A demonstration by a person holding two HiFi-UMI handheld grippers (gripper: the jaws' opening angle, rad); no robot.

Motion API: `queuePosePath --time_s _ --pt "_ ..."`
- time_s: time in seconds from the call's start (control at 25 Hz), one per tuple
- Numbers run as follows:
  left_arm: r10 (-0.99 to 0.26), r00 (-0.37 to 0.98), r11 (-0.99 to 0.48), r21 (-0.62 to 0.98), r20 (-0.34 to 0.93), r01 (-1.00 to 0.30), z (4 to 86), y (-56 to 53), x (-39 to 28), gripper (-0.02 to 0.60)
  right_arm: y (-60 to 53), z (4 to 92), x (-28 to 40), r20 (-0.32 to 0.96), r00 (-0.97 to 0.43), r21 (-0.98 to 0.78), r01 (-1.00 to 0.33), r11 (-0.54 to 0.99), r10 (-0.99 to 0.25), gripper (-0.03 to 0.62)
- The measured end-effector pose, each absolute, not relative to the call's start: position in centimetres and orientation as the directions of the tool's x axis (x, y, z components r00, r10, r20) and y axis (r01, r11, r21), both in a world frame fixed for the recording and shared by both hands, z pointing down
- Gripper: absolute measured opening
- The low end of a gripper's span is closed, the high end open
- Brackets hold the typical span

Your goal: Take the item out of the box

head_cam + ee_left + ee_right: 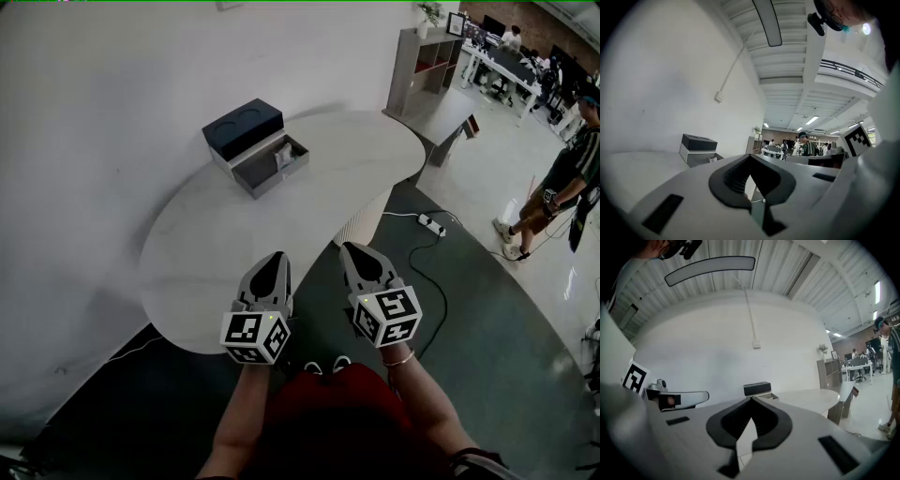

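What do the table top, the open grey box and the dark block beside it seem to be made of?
Table top: probably laminate or painted board, pale, matte; no glare.
Open grey box: likely rigid card, matte; thin straight walls.
Dark block: perhaps foam or card, matte; two round recesses in top.

The table [202, 244] top looks smooth, matt and pale, like laminate. The box [247, 177] has matt grey walls like card, and its lid [242, 127] is dark and matt. The left gripper [277, 255] and right gripper [349, 247] have matt grey plastic shells and black ribbed pads [735, 176]. The pale floor [478, 192] is glossy.
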State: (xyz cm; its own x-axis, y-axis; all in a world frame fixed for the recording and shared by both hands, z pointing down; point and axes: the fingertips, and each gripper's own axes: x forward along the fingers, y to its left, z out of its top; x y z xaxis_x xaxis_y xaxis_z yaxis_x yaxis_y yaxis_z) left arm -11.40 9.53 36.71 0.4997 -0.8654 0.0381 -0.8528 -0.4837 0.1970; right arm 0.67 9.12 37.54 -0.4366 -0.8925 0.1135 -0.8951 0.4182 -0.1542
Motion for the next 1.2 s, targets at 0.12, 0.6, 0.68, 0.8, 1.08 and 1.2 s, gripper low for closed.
queuePosePath --time_s 0.12,0.6,0.68,0.8,1.08,1.2 --pt "-0.863 0.503 -0.486 0.196 0.044 -0.852 36.8 9.4 -11.2 0.021 8.9 37.6 0.7 0.113 -0.441 -0.160 -0.892 0.422 -0.890 0.015" --pt "-0.875 0.481 -0.465 0.179 0.060 -0.867 36.8 7.5 -10.0 0.021 6.3 36.8 2.0 0.065 -0.471 -0.204 -0.869 0.450 -0.880 0.015" --pt "-0.878 0.474 -0.459 0.176 0.060 -0.871 36.9 7.2 -9.8 0.021 5.9 36.9 2.3 0.068 -0.478 -0.206 -0.866 0.456 -0.876 0.015" --pt "-0.882 0.467 -0.451 0.178 0.063 -0.875 37.0 6.8 -9.4 0.021 5.5 37.0 3.0 0.072 -0.477 -0.197 -0.868 0.456 -0.876 0.015" --pt "-0.904 0.423 -0.408 0.164 0.065 -0.898 36.7 6.2 -8.8 0.023 5.1 37.4 4.7 0.083 -0.493 -0.191 -0.861 0.472 -0.866 0.017" --pt "-0.909 0.412 -0.399 0.149 0.067 -0.905 36.7 6.2 -8.4 0.023 4.9 37.4 5.2 0.084 -0.501 -0.187 -0.857 0.480 -0.862 0.017"
